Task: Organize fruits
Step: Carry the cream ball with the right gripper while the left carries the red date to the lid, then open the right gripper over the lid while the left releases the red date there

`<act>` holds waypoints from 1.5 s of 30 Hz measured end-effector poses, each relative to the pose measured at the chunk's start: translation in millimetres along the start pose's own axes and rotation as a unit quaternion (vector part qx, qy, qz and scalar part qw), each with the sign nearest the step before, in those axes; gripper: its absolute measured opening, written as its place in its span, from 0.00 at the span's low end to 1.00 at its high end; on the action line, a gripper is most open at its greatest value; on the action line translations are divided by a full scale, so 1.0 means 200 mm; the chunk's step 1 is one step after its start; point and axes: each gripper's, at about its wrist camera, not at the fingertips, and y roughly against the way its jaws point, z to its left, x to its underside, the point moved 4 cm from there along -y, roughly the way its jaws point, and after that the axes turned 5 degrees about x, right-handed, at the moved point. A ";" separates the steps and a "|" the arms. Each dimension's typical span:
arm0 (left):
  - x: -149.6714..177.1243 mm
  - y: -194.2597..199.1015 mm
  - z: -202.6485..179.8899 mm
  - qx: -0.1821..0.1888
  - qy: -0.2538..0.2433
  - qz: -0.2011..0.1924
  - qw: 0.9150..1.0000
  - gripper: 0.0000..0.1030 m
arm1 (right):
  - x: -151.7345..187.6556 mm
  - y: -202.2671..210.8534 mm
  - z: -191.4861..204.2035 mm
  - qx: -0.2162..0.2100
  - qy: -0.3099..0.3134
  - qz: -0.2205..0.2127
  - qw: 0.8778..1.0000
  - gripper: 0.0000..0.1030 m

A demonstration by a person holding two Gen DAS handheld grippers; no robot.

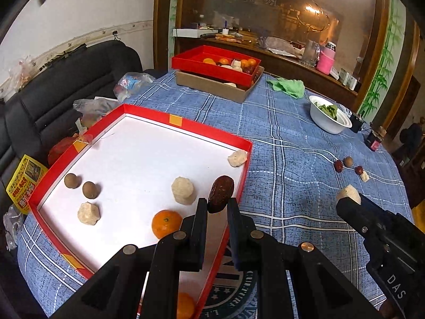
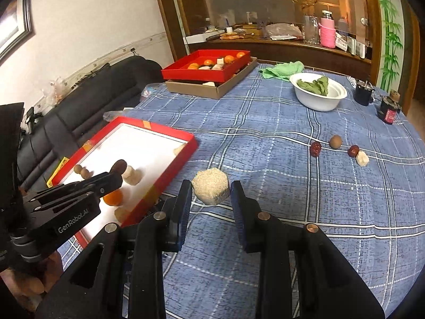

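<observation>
My left gripper (image 1: 217,206) is shut on a dark red date (image 1: 221,192), held above the right side of the red-rimmed white tray (image 1: 186,128). The right wrist view shows this gripper (image 2: 117,176) over the tray (image 2: 170,133). My right gripper (image 2: 211,190) is shut on a beige fruit chunk (image 2: 210,189) above the tablecloth, just right of the tray. In the tray lie two brown longans (image 1: 71,180), three beige chunks (image 1: 183,190) and an orange (image 1: 166,223). Loose dates (image 2: 316,148), a longan (image 2: 335,141) and a chunk (image 2: 362,157) lie far right.
At the table's back a red box of fruit (image 2: 202,73) rests on a cardboard box (image 2: 202,89). A white bowl of green leaves (image 2: 317,98), a green cloth (image 2: 281,70) and dark jars (image 2: 389,111) stand back right. A black sofa (image 1: 66,85) borders the left.
</observation>
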 end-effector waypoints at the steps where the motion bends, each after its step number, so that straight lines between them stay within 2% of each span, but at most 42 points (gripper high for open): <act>1: 0.00 0.00 0.01 0.000 0.001 0.000 1.000 0.14 | 0.00 0.00 0.01 -0.001 0.001 -0.001 1.000 0.28; 8: -0.04 0.02 0.14 -0.005 0.017 -0.007 1.000 0.14 | -0.04 -0.02 0.15 -0.012 0.018 -0.002 1.000 0.28; 15: -0.11 0.01 0.34 -0.025 0.045 -0.014 0.999 0.14 | -0.10 -0.10 0.33 -0.029 0.037 -0.004 0.999 0.28; 25: -0.19 -0.04 0.52 -0.049 0.061 -0.014 0.997 0.14 | -0.17 -0.24 0.55 -0.049 0.059 0.001 0.997 0.28; 45: -0.26 -0.23 0.66 -0.078 0.079 0.013 0.994 0.14 | -0.23 -0.48 0.65 -0.046 0.062 0.033 0.997 0.28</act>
